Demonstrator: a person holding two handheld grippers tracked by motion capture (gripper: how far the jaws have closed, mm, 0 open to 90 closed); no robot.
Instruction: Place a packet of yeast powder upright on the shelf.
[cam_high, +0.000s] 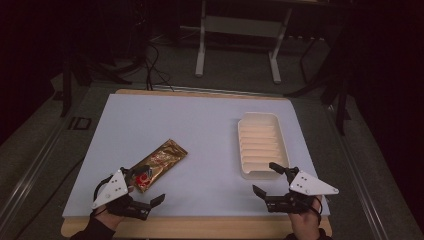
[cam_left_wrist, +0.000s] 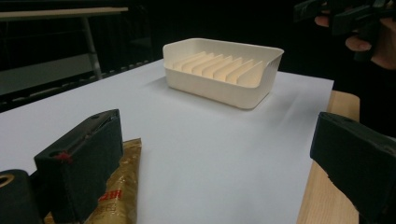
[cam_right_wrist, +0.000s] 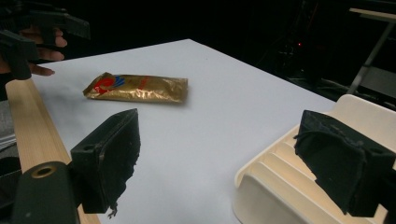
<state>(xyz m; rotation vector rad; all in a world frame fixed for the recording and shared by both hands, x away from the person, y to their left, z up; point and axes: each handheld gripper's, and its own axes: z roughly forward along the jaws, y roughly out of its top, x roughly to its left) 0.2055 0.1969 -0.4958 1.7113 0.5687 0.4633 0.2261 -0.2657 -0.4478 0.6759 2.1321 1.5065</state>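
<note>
stage: early, nothing moved | snack packet (cam_high: 159, 164) lies on table (cam_high: 200, 130), ungrasped | tray (cam_high: 261, 145) empty | left tongs (cam_high: 146, 189) open beside packet | right tongs (cam_high: 265, 177) open, holding nothing | left: grasp, carry, place

gold snack packet (cam_high: 159, 164) (red logo), lying flat, table's near-left area

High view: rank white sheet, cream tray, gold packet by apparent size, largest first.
1. white sheet, covers most of the tabletop.
2. cream tray, clearly smaller than the sheet.
3. gold packet, looks somewhat smaller than the tray; its near end sits by the left hand-held gripper, so its full length is uncertain.
</note>
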